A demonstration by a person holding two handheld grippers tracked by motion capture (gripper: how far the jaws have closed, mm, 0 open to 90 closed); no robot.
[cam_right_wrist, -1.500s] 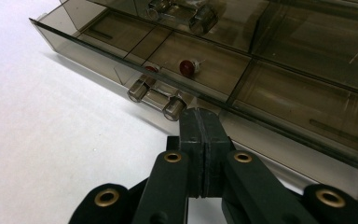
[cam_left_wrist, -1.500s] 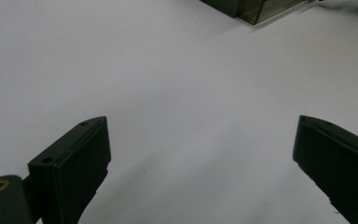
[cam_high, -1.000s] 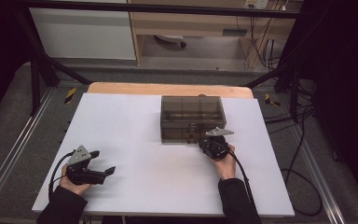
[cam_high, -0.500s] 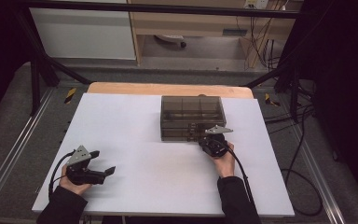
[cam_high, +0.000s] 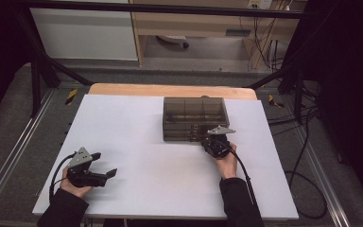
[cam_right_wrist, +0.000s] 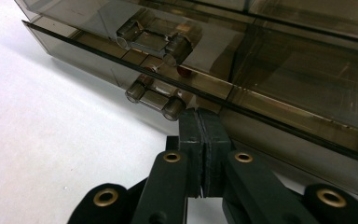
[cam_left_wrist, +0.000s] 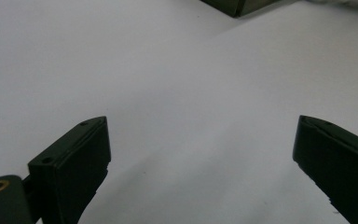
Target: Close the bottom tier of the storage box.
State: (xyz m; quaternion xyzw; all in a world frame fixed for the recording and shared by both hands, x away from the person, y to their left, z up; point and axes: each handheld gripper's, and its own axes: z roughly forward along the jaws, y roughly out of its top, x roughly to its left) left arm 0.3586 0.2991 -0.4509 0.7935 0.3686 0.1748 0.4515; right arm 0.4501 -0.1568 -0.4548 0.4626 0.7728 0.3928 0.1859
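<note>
A smoky see-through plastic case [cam_high: 194,113] lies on the white tabletop [cam_high: 132,123], right of the middle. In the right gripper view its front [cam_right_wrist: 284,70] carries two clear latches, an upper one [cam_right_wrist: 154,37] and a lower one [cam_right_wrist: 156,98]. My right gripper [cam_right_wrist: 200,116] is shut, its pads pressed together with nothing between them. Its tips touch the case's lower front edge just right of the lower latch. From above, that gripper [cam_high: 212,138] sits at the case's near right corner. My left gripper [cam_high: 103,164] rests at the near left, open, over bare tabletop [cam_left_wrist: 200,140].
A corner of the case [cam_left_wrist: 235,4] shows at the top of the left gripper view. A wooden strip [cam_high: 170,90] runs along the table's far edge. Metal rails [cam_high: 9,161] flank the table, and cables [cam_high: 307,179] lie on the floor at the right.
</note>
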